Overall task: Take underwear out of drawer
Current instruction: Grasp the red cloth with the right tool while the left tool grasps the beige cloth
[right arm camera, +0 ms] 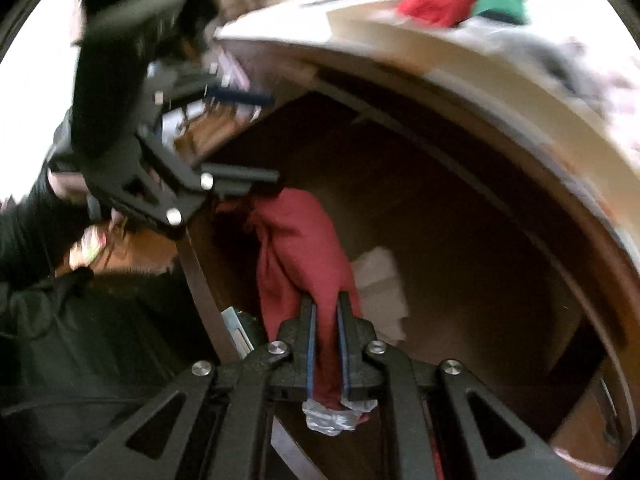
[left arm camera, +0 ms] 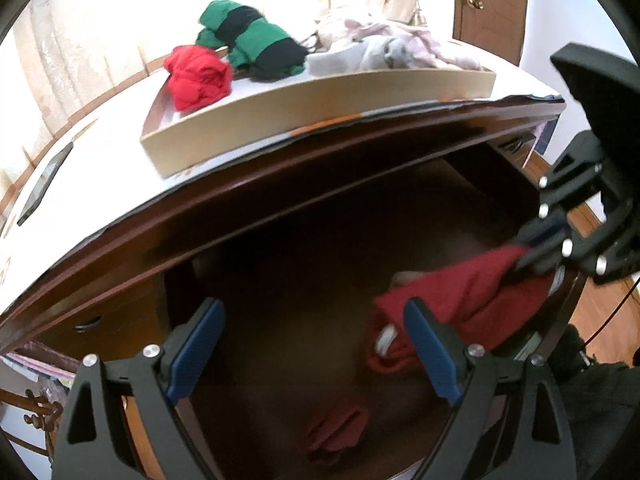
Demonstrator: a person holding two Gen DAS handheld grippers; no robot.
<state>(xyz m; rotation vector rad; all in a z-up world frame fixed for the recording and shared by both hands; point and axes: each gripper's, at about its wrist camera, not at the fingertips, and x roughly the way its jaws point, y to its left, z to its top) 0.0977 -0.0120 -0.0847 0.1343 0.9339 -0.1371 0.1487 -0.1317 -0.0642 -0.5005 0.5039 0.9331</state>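
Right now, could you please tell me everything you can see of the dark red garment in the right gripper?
The dark red garment is soft, crumpled fabric, bunched into a hanging fold with a pale band at one end. The right gripper is shut on it, blue pads pressing either side, holding it over the open wooden drawer. The open left gripper is near it; whether they touch is unclear.

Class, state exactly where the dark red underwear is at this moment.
The dark red underwear is pinched in the right gripper, hanging over the open drawer; in the left wrist view it shows at the right, beside the left gripper.
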